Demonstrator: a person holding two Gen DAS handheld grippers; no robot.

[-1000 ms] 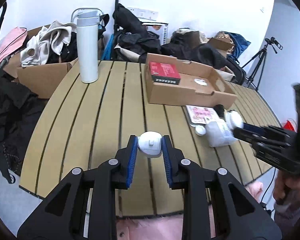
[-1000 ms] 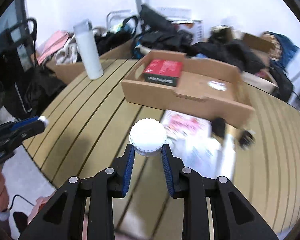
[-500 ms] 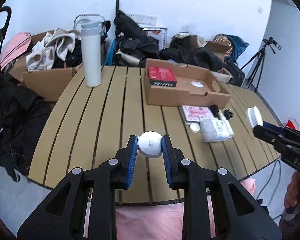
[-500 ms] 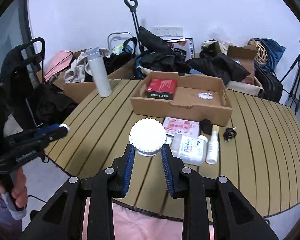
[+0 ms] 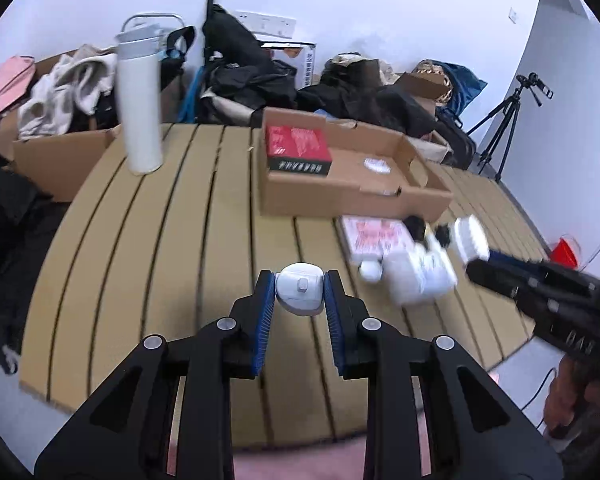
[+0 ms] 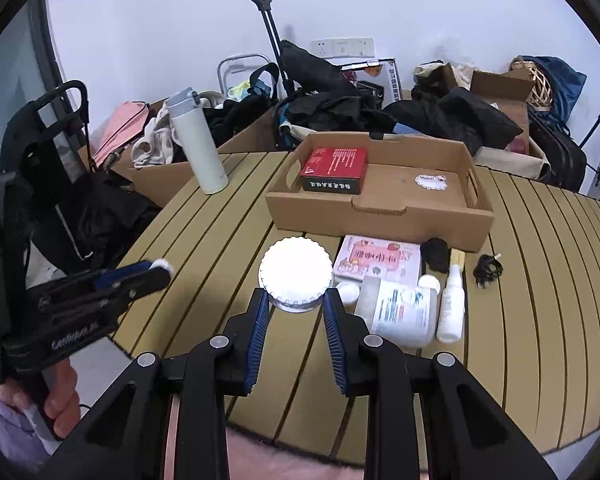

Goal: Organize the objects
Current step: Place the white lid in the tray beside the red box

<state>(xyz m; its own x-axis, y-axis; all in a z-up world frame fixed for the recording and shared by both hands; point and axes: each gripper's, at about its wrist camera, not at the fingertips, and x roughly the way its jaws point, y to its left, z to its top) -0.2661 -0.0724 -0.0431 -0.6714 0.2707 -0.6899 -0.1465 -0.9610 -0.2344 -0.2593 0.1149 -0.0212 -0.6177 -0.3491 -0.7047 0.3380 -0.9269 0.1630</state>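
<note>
My left gripper (image 5: pixel 300 285) is shut on a small white rounded case (image 5: pixel 300 294) and holds it above the slatted wooden table (image 5: pixel 160 240). A white round jar with a ridged lid (image 6: pixel 296 270) sits between the pads of my right gripper (image 6: pixel 295 298), which is shut on it above the table's near edge. Each gripper shows in the other's view: the right one (image 5: pixel 476 254) at the right edge, the left one (image 6: pixel 160 271) at the left. A cardboard tray (image 6: pixel 380 216) behind holds a red box (image 6: pixel 336 168).
In front of the tray lie a pink packet (image 6: pixel 380 260), a white bottle on its side (image 6: pixel 404 312), a small spray bottle (image 6: pixel 452 304), a loose white cap (image 6: pixel 348 290) and a black cable (image 6: pixel 488 268). A tall white flask (image 6: pixel 198 144) stands far left. Bags and boxes crowd the back.
The right gripper has pulled up and back from the table with the jar. The left gripper drew back, then came forward again. Both grips are unchanged.
</note>
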